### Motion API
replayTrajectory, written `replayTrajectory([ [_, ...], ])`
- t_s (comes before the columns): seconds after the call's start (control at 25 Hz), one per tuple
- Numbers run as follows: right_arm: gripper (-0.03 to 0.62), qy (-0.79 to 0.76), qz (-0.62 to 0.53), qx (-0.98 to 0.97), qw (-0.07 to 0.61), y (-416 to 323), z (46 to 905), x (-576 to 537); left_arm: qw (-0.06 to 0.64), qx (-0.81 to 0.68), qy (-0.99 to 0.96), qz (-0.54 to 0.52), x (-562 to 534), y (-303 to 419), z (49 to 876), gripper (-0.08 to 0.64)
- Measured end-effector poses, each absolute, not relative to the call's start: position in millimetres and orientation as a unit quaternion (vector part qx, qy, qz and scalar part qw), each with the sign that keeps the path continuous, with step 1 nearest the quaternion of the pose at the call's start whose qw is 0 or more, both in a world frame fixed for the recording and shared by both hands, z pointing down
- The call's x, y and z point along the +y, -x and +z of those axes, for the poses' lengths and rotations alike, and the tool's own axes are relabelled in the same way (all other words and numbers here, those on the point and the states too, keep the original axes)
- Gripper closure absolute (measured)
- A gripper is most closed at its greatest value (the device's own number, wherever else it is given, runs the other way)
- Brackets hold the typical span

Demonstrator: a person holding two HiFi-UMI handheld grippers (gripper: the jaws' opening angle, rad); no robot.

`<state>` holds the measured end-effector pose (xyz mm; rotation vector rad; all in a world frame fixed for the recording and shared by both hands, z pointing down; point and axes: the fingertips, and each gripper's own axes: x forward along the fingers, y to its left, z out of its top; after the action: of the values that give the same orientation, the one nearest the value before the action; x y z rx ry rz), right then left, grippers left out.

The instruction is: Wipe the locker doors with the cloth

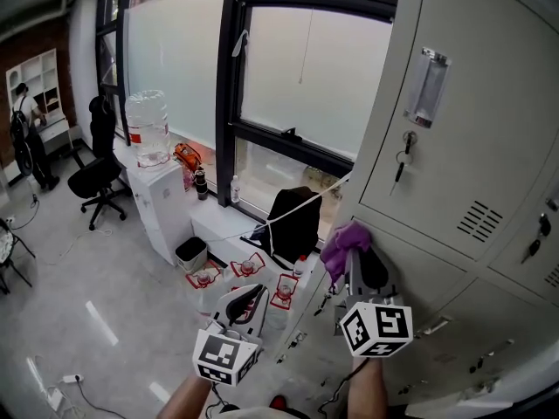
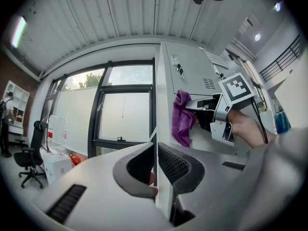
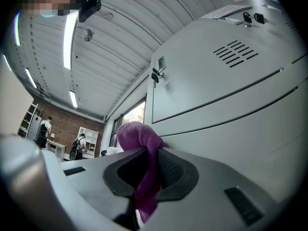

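While my left gripper [image 1: 247,297] hangs low beside the lockers with its jaws together on nothing, I have my right gripper [image 1: 356,267] clamped on the purple cloth [image 1: 342,241], bunched against a grey locker door [image 1: 437,273].
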<state>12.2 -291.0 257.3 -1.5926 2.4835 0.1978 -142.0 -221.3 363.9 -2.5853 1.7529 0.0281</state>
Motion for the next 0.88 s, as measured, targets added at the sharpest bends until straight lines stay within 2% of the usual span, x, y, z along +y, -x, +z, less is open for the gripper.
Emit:
replayTrajectory([
  [0.88, 0.538, 0.614, 0.086, 0.781, 0.069, -94, 256, -264, -0.001, 0.492, 0.871, 0.008, -221, 79, 370, 0.517],
])
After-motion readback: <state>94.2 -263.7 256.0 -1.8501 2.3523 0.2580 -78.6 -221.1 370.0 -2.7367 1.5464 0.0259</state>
